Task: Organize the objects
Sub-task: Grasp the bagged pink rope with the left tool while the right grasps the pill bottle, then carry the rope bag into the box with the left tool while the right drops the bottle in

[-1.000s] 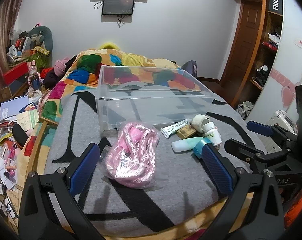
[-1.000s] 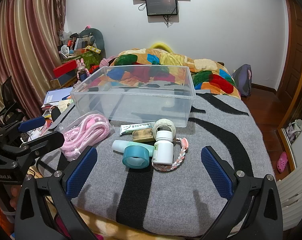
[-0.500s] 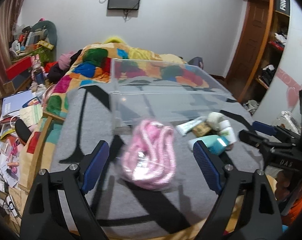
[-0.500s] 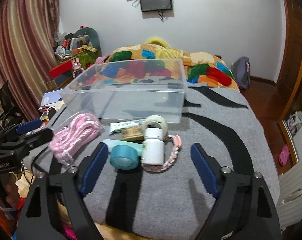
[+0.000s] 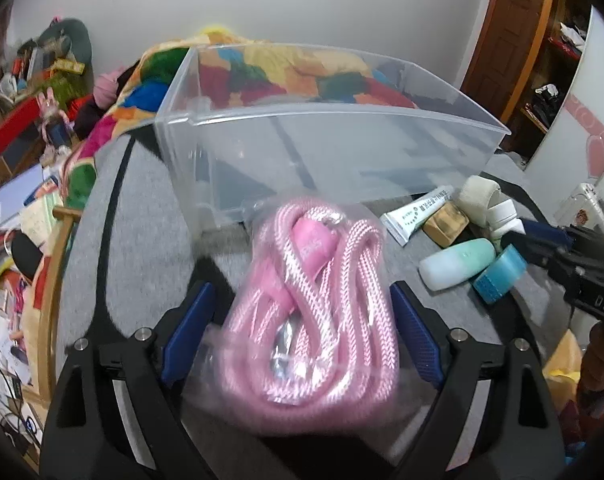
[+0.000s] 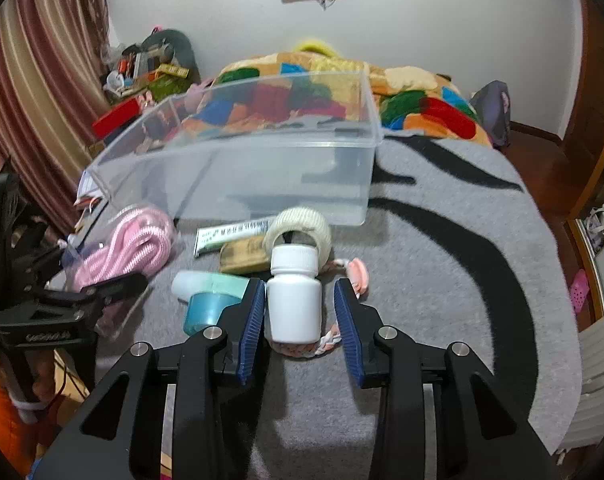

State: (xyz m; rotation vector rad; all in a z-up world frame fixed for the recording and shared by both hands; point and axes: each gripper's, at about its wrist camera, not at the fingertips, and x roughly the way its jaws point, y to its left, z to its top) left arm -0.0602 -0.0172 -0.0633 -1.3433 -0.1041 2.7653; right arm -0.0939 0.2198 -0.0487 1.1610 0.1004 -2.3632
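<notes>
A clear plastic bin [image 5: 326, 148] stands on the grey blanket; it also shows in the right wrist view [image 6: 242, 176]. My left gripper [image 5: 302, 336] is open with its pads on either side of a bagged pink rope [image 5: 314, 300], which lies on the blanket. My right gripper [image 6: 300, 316] is open around a white pill bottle [image 6: 294, 296]; the left pad is close to it, the right pad stands apart. Near the bottle lie a blue tape roll [image 6: 206, 308], a mint tube [image 6: 206, 280], a white tube [image 6: 234, 232], a cream tape roll [image 6: 298, 224] and a braided cord [image 6: 342, 276].
The grey blanket [image 6: 442, 280] with black stripes covers the bed's near end. A colourful quilt [image 6: 422, 100] lies behind the bin. Clutter and books [image 5: 18, 208] sit on the floor to the left. A wooden door and shelves [image 5: 542, 40] stand at the right.
Both grippers moved forward and down. The left one now straddles the pink rope bag. The right one narrowed and now brackets the white bottle.
</notes>
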